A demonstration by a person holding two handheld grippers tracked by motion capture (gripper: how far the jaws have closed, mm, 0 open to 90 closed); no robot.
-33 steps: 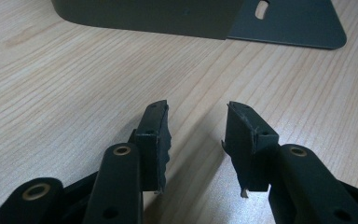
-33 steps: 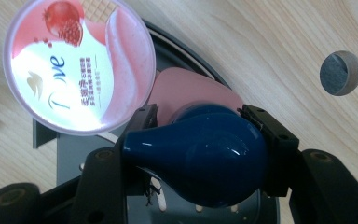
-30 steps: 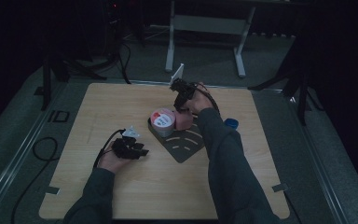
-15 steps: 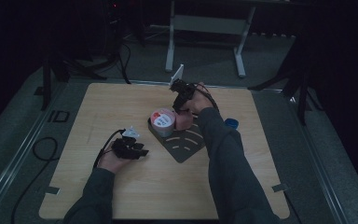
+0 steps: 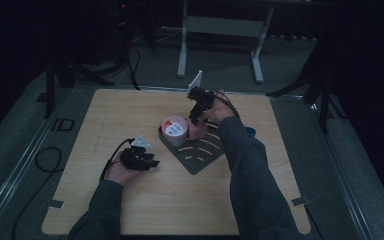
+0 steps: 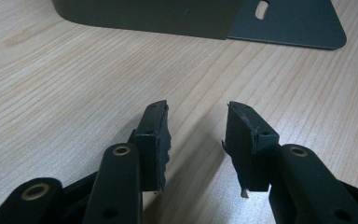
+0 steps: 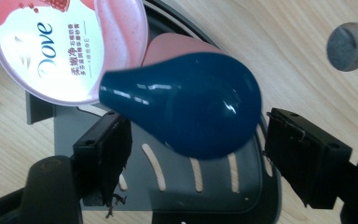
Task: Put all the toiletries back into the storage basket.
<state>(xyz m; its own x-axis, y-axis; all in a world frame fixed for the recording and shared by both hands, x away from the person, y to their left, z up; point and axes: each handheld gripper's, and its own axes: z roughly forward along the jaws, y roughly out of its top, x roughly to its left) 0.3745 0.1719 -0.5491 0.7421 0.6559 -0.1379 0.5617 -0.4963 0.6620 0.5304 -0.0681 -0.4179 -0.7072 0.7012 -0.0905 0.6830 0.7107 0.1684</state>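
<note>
My right gripper (image 7: 196, 123) hovers over a dark grey slotted plate (image 5: 200, 155) in the middle of the table. Its jaws have just been opening and stand wide, open. Between them is a glossy dark blue teardrop-shaped top (image 7: 191, 107) on a pink body (image 5: 196, 131); the right-hand pad (image 7: 303, 154) is clear of it. Beside it stands a round Dove jar (image 7: 70, 46) with a pink and white lid. My left gripper (image 6: 196, 109) rests low over bare wood in front of the plate's edge (image 6: 289, 23), open, with nothing between its pads.
A small grey disc (image 7: 348, 40) lies on the wood past the plate. A blue thing (image 5: 250, 131) peeks out behind the right sleeve. Black cable (image 5: 45, 160) trails off the table's left side. A metal stand (image 5: 220, 30) is on the floor beyond.
</note>
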